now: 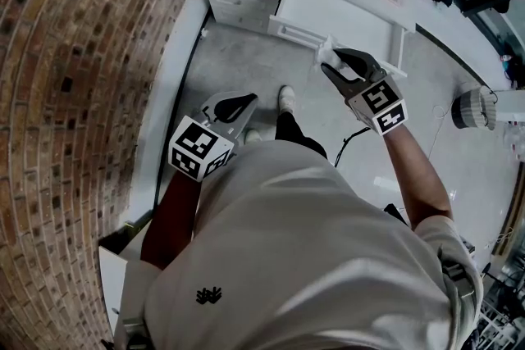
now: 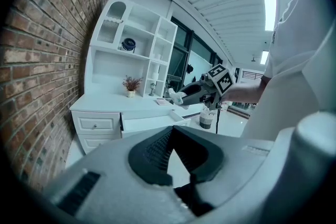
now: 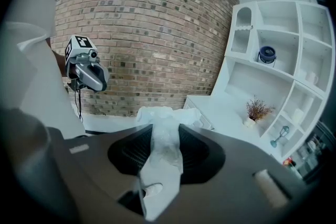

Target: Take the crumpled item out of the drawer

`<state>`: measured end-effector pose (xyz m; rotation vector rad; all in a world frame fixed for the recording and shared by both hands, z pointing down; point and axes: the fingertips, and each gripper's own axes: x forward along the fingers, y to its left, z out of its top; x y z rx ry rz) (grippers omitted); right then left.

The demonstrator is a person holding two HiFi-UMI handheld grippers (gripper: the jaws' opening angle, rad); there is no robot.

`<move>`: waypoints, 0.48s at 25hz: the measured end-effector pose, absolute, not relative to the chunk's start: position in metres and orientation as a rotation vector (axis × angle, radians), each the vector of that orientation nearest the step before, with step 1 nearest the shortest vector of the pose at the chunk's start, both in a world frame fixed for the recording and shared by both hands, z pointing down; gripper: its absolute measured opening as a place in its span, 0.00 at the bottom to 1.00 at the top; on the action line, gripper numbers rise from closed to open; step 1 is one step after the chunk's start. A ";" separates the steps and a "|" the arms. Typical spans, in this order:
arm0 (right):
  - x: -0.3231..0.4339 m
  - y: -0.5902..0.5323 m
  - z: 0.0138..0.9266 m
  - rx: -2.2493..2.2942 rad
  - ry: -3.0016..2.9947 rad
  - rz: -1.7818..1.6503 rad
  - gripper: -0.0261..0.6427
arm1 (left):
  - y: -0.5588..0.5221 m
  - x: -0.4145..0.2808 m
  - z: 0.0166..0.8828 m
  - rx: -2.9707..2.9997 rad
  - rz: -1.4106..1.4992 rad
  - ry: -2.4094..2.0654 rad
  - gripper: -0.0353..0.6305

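Clamping crinkly, filmy crumpled item (image 3: 164,150) is right hand-held gripper (image 1: 330,63); left hand-held gripper (image 2: 171,132) closed.

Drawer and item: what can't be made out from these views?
Drawer inside: in the head view the right gripper and item cover part of it; in the left gripper view its own wall hides it.
Item's material: too small in the head view; the right gripper view shows only crumpled white.
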<state>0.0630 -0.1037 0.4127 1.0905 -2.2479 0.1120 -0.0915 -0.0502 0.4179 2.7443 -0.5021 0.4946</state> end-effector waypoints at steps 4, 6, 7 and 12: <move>0.062 -0.102 0.411 1.090 -2.254 0.113 0.27 | -0.048 -0.091 0.421 2.743 0.508 -0.495 0.06; 0.062 -0.101 0.410 1.091 -2.256 0.115 0.27 | -0.047 -0.089 0.421 2.746 0.510 -0.492 0.06; 0.063 -0.101 0.409 1.093 -2.257 0.115 0.27 | -0.047 -0.089 0.420 2.747 0.511 -0.491 0.06; 0.063 -0.098 0.407 1.097 -2.259 0.112 0.27 | -0.044 -0.086 0.422 2.750 0.518 -0.476 0.06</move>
